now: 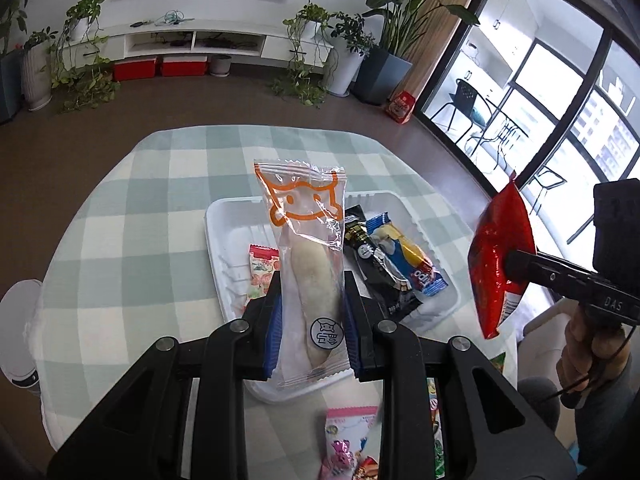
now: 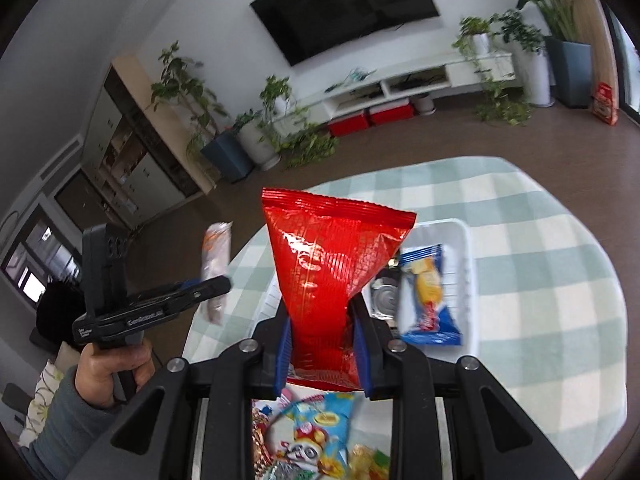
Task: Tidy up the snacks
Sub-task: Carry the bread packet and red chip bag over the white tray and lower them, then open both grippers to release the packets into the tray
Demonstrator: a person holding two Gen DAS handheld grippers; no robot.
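Mid-transfer of two snacks toward the white tray (image 1: 224, 216), which lies at the centre of the left wrist view on the checked tablecloth (image 1: 120, 208).

Left gripper (image 1: 310, 300): its blue pads pinch the lower part of a clear bread packet (image 1: 308, 256) with an orange cat outline. The packet stands upright in the middle of the frame, in front of the tray.

Right gripper (image 2: 323, 340): its pads press in on the narrow lower end of a red snack bag (image 2: 332, 264), which fans out upward at the centre of the right wrist view. In the left wrist view the same bag hangs at the right edge, beside the tray rather than over it.

Tray contents: a black packet (image 1: 380, 272) and a blue-and-yellow packet (image 1: 408, 256) lie side by side at centre right, and a small pink-and-green packet (image 1: 262, 272) at centre left. More loose snacks (image 2: 320, 436) lie at the bottom of the right wrist view, outside the tray.

Step in hand, as judged: carrying both items to the tray. The next move calls for lowering each packet into a bare part of the tray, beside the packets already there, then spreading the pads so it drops flat.
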